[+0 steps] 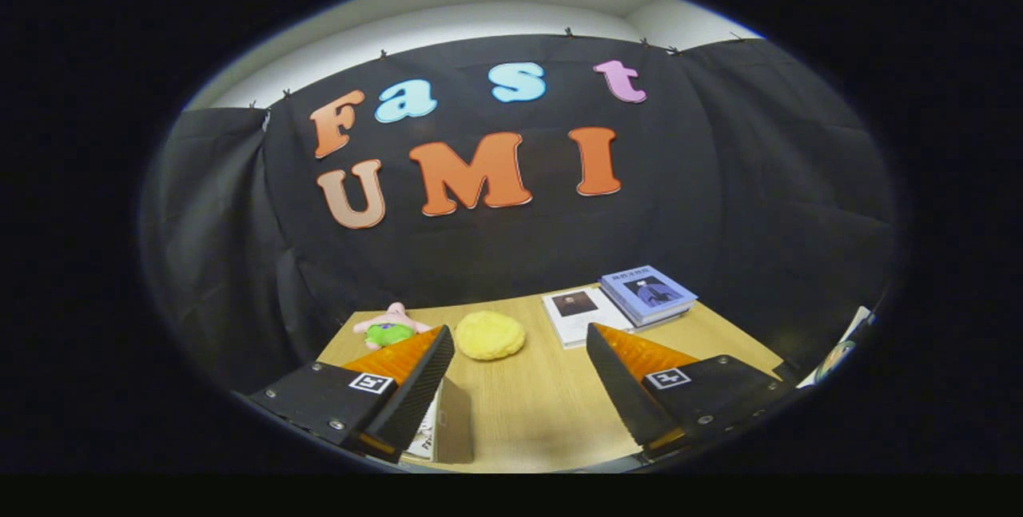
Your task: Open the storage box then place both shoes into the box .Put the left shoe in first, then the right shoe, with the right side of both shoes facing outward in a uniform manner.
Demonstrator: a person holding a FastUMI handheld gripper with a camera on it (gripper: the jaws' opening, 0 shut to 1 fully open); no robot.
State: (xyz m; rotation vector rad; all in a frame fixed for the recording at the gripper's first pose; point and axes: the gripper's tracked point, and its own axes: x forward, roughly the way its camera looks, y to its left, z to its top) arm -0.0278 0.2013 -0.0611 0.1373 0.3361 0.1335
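My gripper stands open above a wooden table, with bare tabletop between its two fingers. Just under the left finger pokes out the corner of a brown cardboard box with a printed side; most of it is hidden by the finger. I cannot tell whether that box is open or closed.
Beyond the fingers lie a yellow round plush, a pink and green plush toy, a white book and a blue book stacked beside it. The black cloth wall closes the table's far edge. Some printed paper shows at the far right.
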